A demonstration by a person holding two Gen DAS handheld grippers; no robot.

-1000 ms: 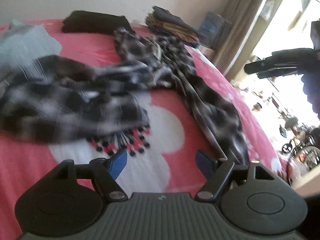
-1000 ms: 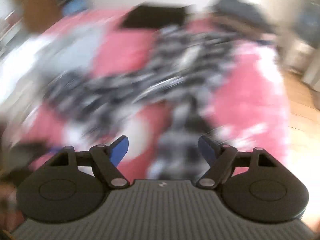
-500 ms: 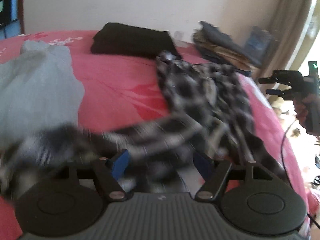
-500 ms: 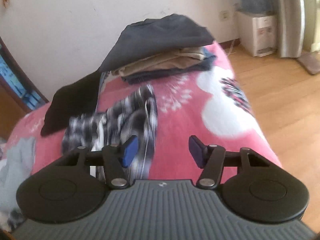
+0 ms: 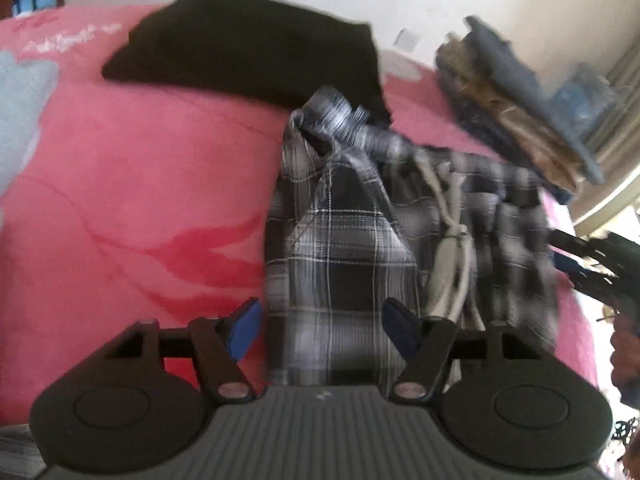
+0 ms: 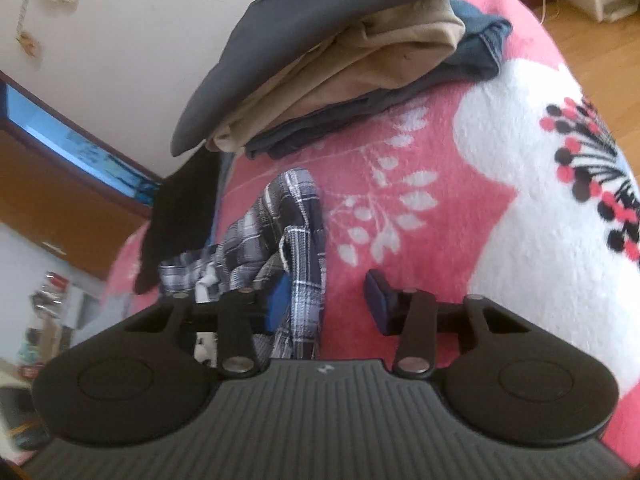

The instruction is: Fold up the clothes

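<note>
A black, grey and white plaid garment (image 5: 340, 248) with a pale drawstring (image 5: 448, 240) lies crumpled on the pink flowered bedspread (image 5: 140, 200). My left gripper (image 5: 322, 328) hovers over its near part with the plaid cloth between its blue pads (image 5: 244, 326); the jaws are closing and neither pad presses on the cloth. In the right wrist view, a gathered edge of the plaid garment (image 6: 292, 224) runs down beside the left pad of my right gripper (image 6: 329, 302). Its jaws are closing too, with a gap left to the other pad. The right gripper (image 5: 580, 264) also shows at the garment's far right edge.
A folded black garment (image 5: 248, 56) lies at the back by the wall. A stack of folded dark, tan and denim clothes (image 6: 340, 52) sits at the bed's corner. A light blue garment (image 5: 20, 120) lies far left. Wooden floor (image 6: 592, 40) runs beyond the bed's edge.
Both grippers swept across the bed and came down close over one end of the plaid garment. Their jaws have narrowed, the right more than the left.
</note>
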